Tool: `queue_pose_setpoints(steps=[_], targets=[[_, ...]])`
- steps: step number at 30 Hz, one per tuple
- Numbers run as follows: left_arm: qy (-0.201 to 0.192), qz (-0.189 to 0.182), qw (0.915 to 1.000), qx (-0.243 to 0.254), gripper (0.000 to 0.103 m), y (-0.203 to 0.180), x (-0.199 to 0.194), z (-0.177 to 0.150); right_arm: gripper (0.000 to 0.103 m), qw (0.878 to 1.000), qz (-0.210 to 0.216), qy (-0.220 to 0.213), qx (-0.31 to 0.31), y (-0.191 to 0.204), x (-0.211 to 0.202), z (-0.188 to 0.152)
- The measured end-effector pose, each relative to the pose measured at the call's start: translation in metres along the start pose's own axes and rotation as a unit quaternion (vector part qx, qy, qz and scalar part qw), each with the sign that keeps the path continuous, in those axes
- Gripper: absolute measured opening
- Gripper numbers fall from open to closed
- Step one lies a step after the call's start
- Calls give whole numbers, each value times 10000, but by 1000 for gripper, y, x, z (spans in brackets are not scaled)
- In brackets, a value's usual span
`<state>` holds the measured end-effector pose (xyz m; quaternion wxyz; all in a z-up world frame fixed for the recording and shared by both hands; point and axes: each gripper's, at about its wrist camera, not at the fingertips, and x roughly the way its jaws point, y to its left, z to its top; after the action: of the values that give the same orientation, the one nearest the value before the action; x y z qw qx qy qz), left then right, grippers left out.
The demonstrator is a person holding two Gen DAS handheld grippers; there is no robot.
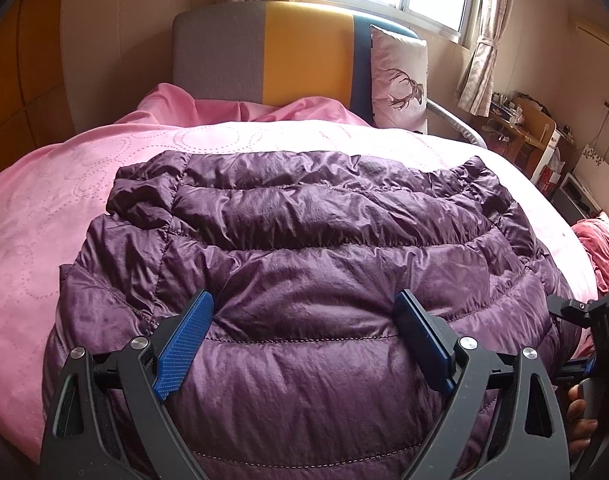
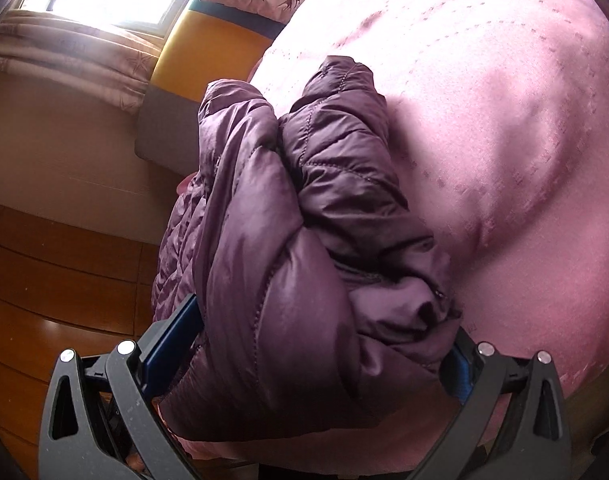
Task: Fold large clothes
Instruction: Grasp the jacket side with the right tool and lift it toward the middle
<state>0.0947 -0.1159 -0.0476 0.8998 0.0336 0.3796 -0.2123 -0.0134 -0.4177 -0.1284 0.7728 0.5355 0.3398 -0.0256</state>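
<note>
Jacket [image 1: 304, 264], purple quilted, lies bundled on pink bedspread [image 1: 64, 216]. Left gripper [image 1: 304, 340] wide open, pressing on top, holding nothing. Right gripper [image 2: 316, 360] spread around the 3 o'clock edge; grip unclear. Pinch only the top layer, fold toward 12 o'clock, keep edges aligned.

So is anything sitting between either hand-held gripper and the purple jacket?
Nothing visible: the purple jacket bulges between the open jaws of the left hand-held gripper and the right hand-held gripper, on the pink bedspread.
</note>
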Motion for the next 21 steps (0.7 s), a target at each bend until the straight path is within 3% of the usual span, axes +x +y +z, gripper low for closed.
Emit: queue_pose_setpoints(steps=[8,9,10,13,18,21], targets=[[77,-185,9997,-118,90,5,5,-5,100,9979,-434,-335,-347,29,14,-2],[82,-202,9997,-128,90,5,5,-6,91,9971,-456,-368,-476,33,14,-3],[86,-238,9996,-146,90,6,6,-7,74,9971,-407,-357,-544,35,15,-3],[104,-363,9990,-251,89,9,5,-9,56,9971,-283,-297,-634,41,17,-1],[50,-584,9955,-749,66,29,-11,-16,45,9934,-346,-269,-1059,53,17,0],[208,-491,9967,-610,64,30,-10,-18,40,9902,-378,-279,-1316,63,12,-3]])
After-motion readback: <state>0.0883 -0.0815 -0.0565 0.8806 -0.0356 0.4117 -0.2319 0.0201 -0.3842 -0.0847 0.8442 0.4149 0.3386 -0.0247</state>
